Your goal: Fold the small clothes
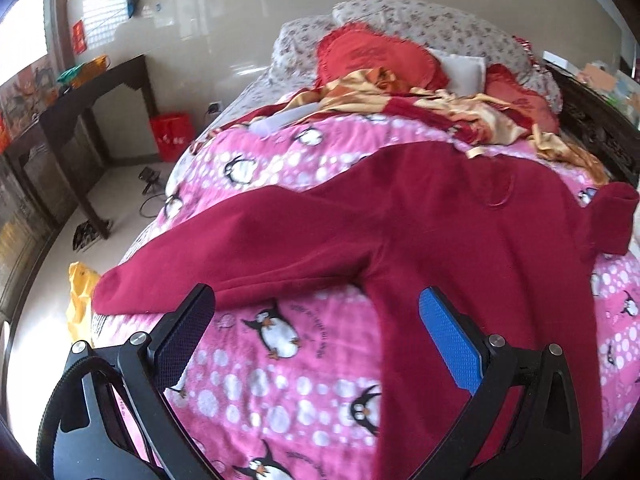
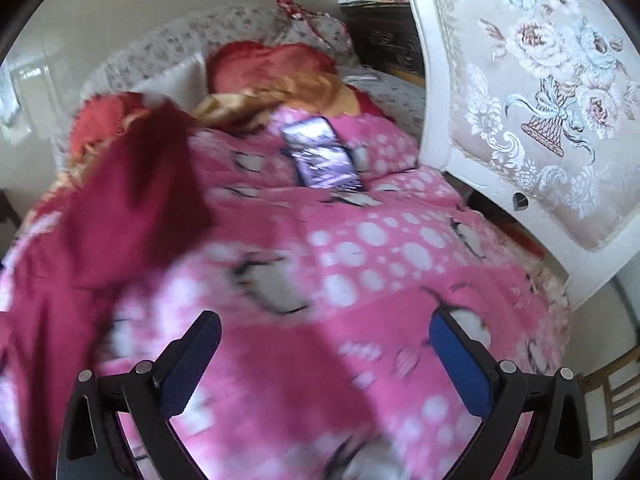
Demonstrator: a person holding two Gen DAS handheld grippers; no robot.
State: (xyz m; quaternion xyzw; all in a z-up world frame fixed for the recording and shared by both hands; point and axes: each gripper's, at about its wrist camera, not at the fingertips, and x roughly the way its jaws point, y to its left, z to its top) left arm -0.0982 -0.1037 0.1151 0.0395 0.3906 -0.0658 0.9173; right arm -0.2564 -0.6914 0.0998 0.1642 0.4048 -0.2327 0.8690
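Note:
A dark red long-sleeved garment [image 1: 440,220] lies spread flat on the pink penguin blanket [image 1: 280,380]. One sleeve reaches left to the bed edge, the other lies at the right. My left gripper [image 1: 316,300] is open and empty, just above the blanket under the left sleeve and beside the garment's body. In the right wrist view, the garment [image 2: 120,208] lies at the left, blurred. My right gripper [image 2: 326,328] is open and empty over bare blanket [image 2: 380,260], to the right of the garment.
A phone [image 2: 320,154] lies on the blanket ahead of the right gripper. Red and gold bedding [image 1: 420,92] and pillows [image 1: 440,28] are piled at the bed head. A white upholstered chair [image 2: 540,92] stands at the right. A dark table [image 1: 80,120] stands left of the bed.

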